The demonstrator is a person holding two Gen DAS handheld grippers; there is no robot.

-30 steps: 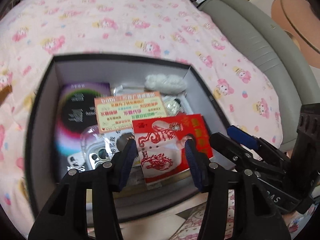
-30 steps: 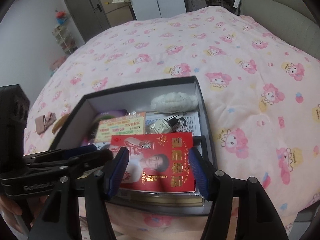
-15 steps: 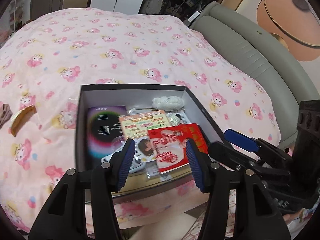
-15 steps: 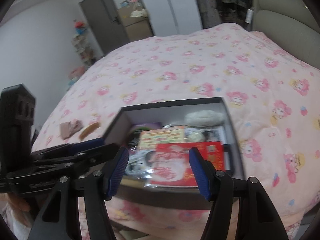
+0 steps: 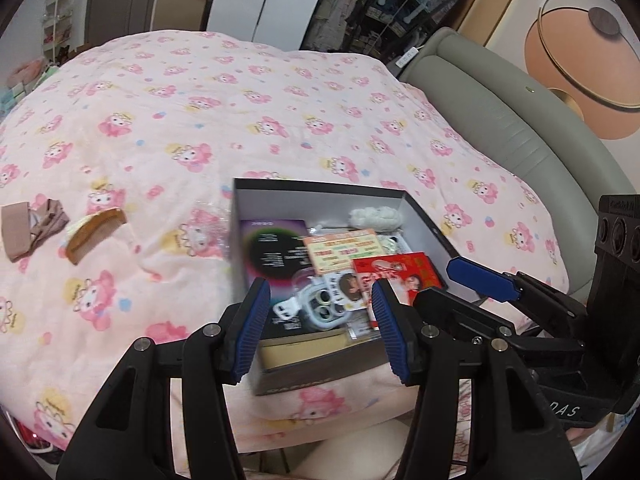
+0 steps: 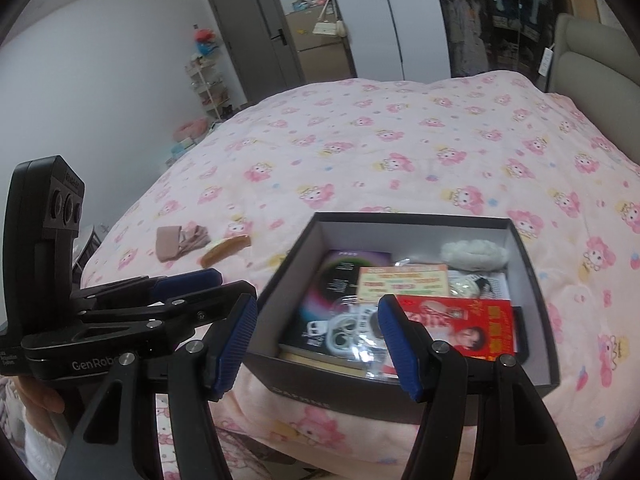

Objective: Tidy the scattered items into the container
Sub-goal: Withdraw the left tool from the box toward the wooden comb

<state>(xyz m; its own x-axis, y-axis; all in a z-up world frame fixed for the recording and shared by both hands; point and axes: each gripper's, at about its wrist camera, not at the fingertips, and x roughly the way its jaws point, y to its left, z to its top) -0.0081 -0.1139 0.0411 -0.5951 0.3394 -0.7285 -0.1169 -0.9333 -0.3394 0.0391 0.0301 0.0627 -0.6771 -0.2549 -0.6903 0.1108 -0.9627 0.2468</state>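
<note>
Dark shoebox [image 5: 424,216] open on the pink cartoon-print bedspread [image 5: 200,120], near the bed's front edge. Inside: a purple-and-black booklet [image 5: 276,252] at the left, an orange printed card [image 5: 344,250] overlapping it toward the middle, a red packet [image 5: 400,276] with a portrait at the right front, a white fluffy ball [image 5: 374,216] against the far wall, a clear-wrapped white gadget [image 5: 320,308] at the front. Same contents in the right wrist view: shoebox [image 6: 532,264], booklet [image 6: 340,280], card [image 6: 402,280], red packet [image 6: 460,326], fluffy ball [image 6: 474,254].

Outside the box, well to its left on the bedspread: a wooden comb [image 5: 94,236] and, just beside it, a crumpled beige cloth [image 5: 28,228]. Both also in the right wrist view, comb [image 6: 226,250] and cloth [image 6: 180,240], apart from the box.

Left gripper [image 5: 318,328] above the box's front edge, blue-padded jaws spread wide, nothing between them. Right gripper [image 6: 314,346] likewise agape and empty, over the box's front left corner. Each gripper in sight of the other's camera: right one [image 5: 480,280] at the right edge, left one [image 6: 186,280] at the left edge.

Grey padded headboard [image 5: 500,120] along the bed's right side.
</note>
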